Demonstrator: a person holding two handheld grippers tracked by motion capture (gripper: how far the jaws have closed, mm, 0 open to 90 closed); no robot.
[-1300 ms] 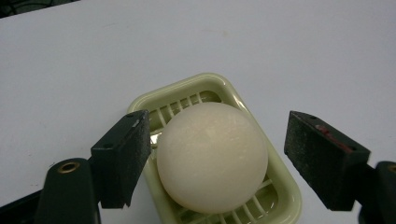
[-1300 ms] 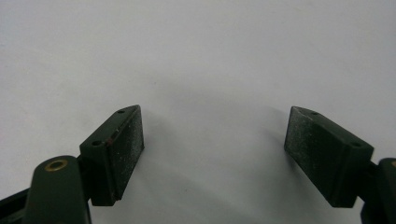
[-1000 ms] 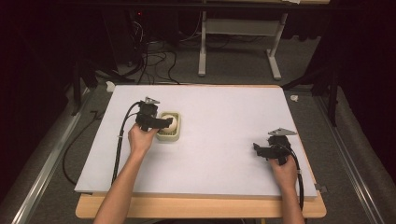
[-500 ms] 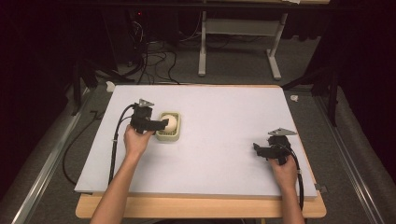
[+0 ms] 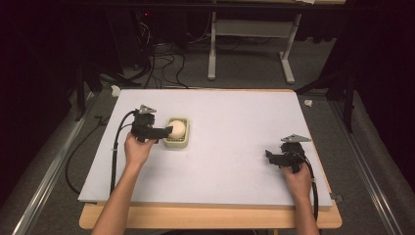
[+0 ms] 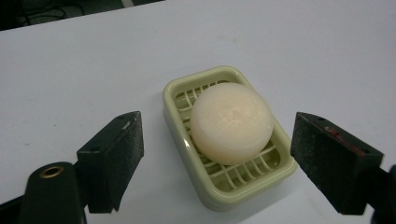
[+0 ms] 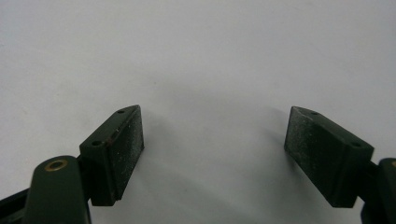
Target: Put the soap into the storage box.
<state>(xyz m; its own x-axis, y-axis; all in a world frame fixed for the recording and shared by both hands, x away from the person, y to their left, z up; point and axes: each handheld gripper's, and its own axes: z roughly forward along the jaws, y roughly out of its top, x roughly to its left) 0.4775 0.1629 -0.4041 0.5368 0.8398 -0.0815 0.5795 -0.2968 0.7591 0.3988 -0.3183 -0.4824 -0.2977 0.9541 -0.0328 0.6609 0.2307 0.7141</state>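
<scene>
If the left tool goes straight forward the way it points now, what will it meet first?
Probably the soap in its dish. The left tool is open, with the dish between its jaws, so the near rim of the dish may touch first; depth is hard to judge.

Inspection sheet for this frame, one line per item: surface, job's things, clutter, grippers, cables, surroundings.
Surface: white board on a wooden table.
Job's things: round pale soap lying in a green slotted soap dish.
Clutter: nothing seen.
Grippers: left gripper open, its jaws either side of the dish; right gripper open over bare board.
Cables: gripper cable trailing across the board; a tangle on the floor.
Surroundings: dark room, grey stand legs behind.
</scene>
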